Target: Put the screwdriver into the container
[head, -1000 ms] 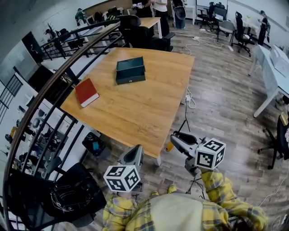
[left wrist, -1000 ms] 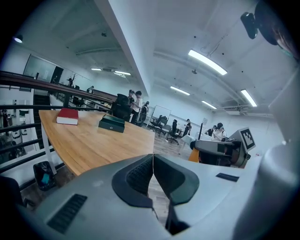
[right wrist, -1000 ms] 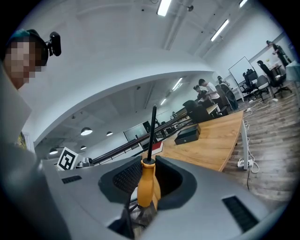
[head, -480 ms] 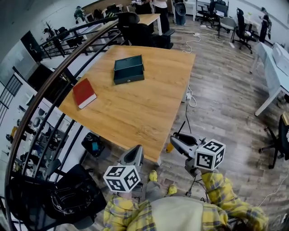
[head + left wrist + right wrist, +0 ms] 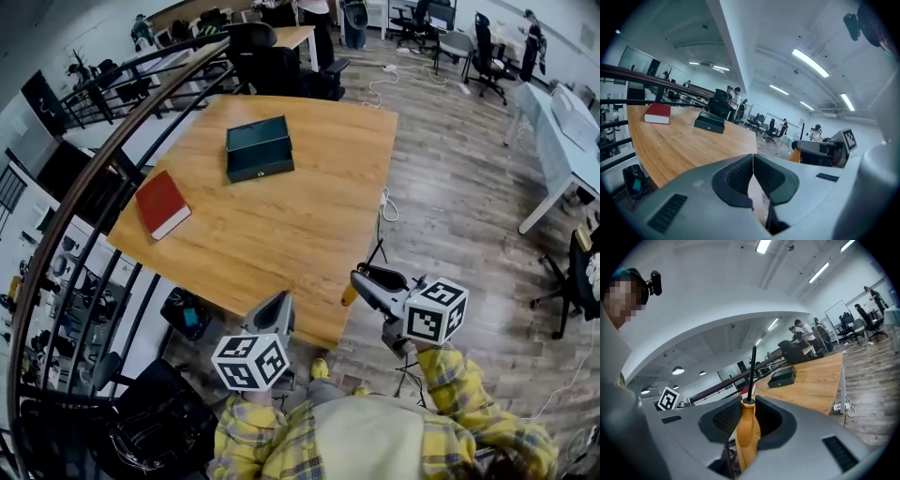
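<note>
I held the screwdriver (image 5: 746,430) clamped in the right gripper (image 5: 749,403); the left gripper (image 5: 753,158) was closed and empty, the container (image 5: 259,148) well apart.

Orange-handled, black-shafted screwdriver (image 5: 747,432); dark teal rectangular box container (image 5: 259,148); red hardcover book (image 5: 161,204); pale wood-grain table (image 5: 281,234); grey plastic left gripper (image 5: 752,161) and right gripper (image 5: 747,404), marker cubes (image 5: 249,361) patterned black-and-white; yellow plaid sleeves (image 5: 450,394)
</note>
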`<state>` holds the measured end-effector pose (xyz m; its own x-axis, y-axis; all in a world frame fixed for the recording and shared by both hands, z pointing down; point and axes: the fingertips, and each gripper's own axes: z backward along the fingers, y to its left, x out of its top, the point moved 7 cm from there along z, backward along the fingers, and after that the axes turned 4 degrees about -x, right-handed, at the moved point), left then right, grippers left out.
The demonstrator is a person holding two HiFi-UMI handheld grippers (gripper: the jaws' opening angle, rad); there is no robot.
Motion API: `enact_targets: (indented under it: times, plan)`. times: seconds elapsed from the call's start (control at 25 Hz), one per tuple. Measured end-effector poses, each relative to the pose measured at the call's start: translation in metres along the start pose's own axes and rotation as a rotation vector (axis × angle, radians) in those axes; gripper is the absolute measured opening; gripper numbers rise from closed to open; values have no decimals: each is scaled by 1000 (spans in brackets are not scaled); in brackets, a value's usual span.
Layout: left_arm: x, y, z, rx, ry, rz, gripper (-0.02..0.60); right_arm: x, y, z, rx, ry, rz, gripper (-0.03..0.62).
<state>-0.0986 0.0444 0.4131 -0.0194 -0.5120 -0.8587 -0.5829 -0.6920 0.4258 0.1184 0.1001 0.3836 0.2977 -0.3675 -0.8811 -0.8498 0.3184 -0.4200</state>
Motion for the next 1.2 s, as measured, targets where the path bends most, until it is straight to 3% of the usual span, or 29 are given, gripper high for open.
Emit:
enact_targets:
  times: [0.84, 1.2]
  plan:
    - [41, 99, -23, -64, 82, -58, 11, 19, 11, -104, -80, 28, 22, 143]
    - [58, 113, -41, -13, 64, -62, 11, 43, -14, -132, -46, 34, 53, 143]
